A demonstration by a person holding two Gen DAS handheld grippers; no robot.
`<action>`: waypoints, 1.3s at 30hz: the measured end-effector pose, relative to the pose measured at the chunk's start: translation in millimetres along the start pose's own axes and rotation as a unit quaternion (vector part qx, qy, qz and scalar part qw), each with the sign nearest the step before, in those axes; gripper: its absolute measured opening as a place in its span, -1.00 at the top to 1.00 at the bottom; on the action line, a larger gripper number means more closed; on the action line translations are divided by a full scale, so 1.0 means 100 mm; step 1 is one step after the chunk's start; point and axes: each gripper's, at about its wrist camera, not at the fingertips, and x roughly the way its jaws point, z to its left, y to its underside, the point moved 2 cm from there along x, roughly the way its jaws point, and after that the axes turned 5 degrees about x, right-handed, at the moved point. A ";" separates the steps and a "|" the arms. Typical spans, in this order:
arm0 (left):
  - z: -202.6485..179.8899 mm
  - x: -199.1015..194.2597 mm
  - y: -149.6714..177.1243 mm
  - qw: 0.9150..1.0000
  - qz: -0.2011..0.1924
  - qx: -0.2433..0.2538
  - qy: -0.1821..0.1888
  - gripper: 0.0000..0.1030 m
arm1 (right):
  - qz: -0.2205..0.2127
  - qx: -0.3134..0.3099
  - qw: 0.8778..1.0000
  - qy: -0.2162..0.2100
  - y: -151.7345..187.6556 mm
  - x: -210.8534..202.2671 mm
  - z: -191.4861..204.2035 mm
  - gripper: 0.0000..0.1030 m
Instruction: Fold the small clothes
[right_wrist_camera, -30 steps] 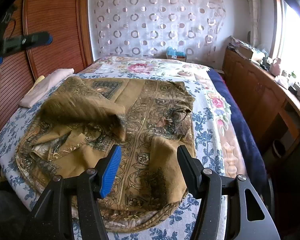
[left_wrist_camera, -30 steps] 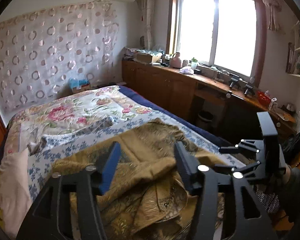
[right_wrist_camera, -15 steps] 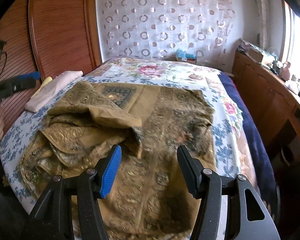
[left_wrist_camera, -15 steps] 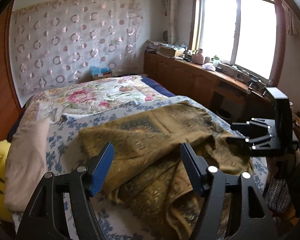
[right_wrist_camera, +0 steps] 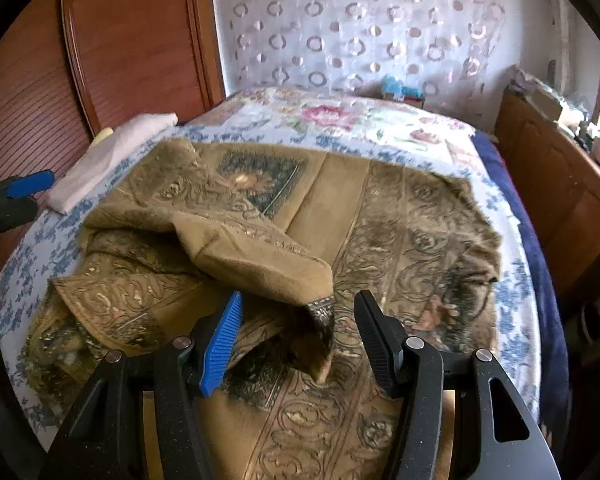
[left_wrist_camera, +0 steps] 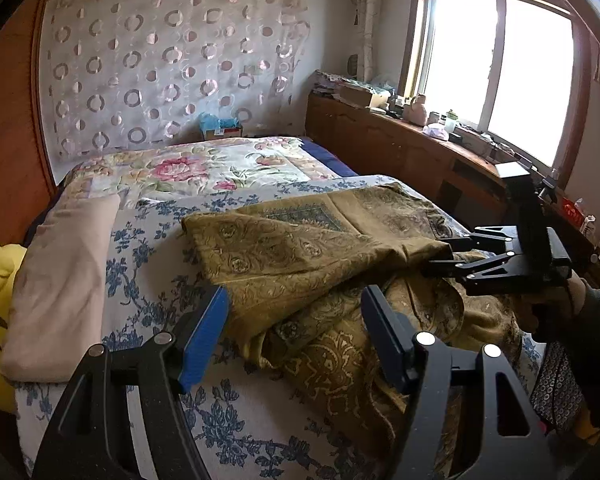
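Floral bedspread (left_wrist_camera: 152, 240) carries the rumpled gold garment (right_wrist_camera: 380, 240), one flap thrown across its middle. Both the left gripper (left_wrist_camera: 294, 340) and right gripper (right_wrist_camera: 298, 336) have dropped closer, jaws apart and empty, the right now bracketing the flap's corner, so a fresh fold looks imminent.
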 end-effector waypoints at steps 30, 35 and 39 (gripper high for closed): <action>-0.02 -0.10 0.03 1.000 -0.012 -0.010 0.009 -0.36 | -0.127 0.005 0.989 -0.072 -0.02 -0.93 0.08 0.91; -0.07 -0.11 0.01 1.000 -0.017 -0.007 0.013 -0.36 | -0.141 0.024 0.989 -0.043 0.26 -1.21 -0.12 0.91; -0.11 -0.10 0.01 1.000 -0.019 -0.005 0.017 -0.36 | -0.116 0.048 0.992 -0.004 0.54 -1.19 -0.38 0.91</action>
